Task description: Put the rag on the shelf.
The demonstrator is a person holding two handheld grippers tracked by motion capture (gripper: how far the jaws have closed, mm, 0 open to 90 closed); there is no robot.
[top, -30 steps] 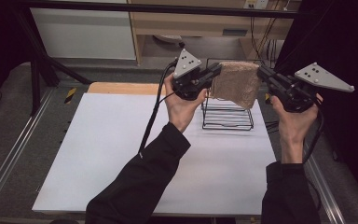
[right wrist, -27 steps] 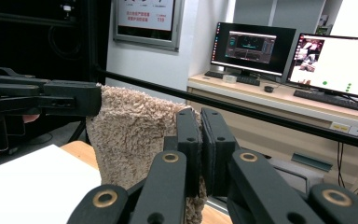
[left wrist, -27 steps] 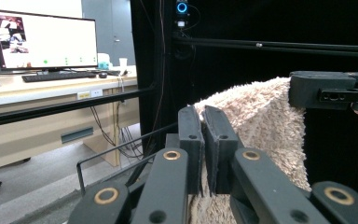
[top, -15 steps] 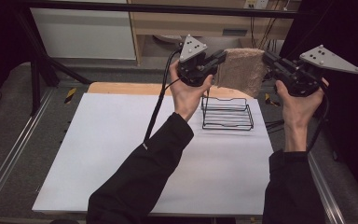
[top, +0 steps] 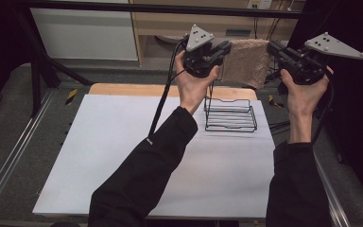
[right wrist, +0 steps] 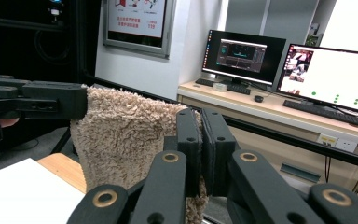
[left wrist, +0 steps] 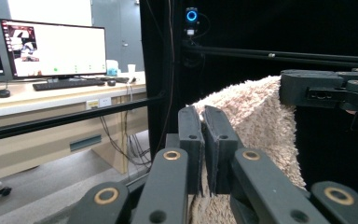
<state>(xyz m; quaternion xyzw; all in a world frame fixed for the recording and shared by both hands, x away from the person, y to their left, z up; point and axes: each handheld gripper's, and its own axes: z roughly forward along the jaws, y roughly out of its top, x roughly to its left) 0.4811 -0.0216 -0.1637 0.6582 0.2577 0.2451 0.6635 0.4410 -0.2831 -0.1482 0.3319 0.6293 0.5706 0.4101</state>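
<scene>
Two grippers [top: 227, 49] [top: 273, 49], one towel [top: 245, 61], one rack [top: 230, 115]

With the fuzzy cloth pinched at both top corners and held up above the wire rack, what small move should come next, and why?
Probably lower both hands together toward the wire rack. The left hand-held gripper and the right hand-held gripper are each shut on a top corner of the beige cloth, which hangs spread between them, high and beyond the rack's far side. Bringing it down and nearer would let it drape over the rack.

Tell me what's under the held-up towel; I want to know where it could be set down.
Below the towel, stretched between the left gripper and right gripper, stands a black wire rack on the white table. The rack's back edge is partly hidden.
</scene>
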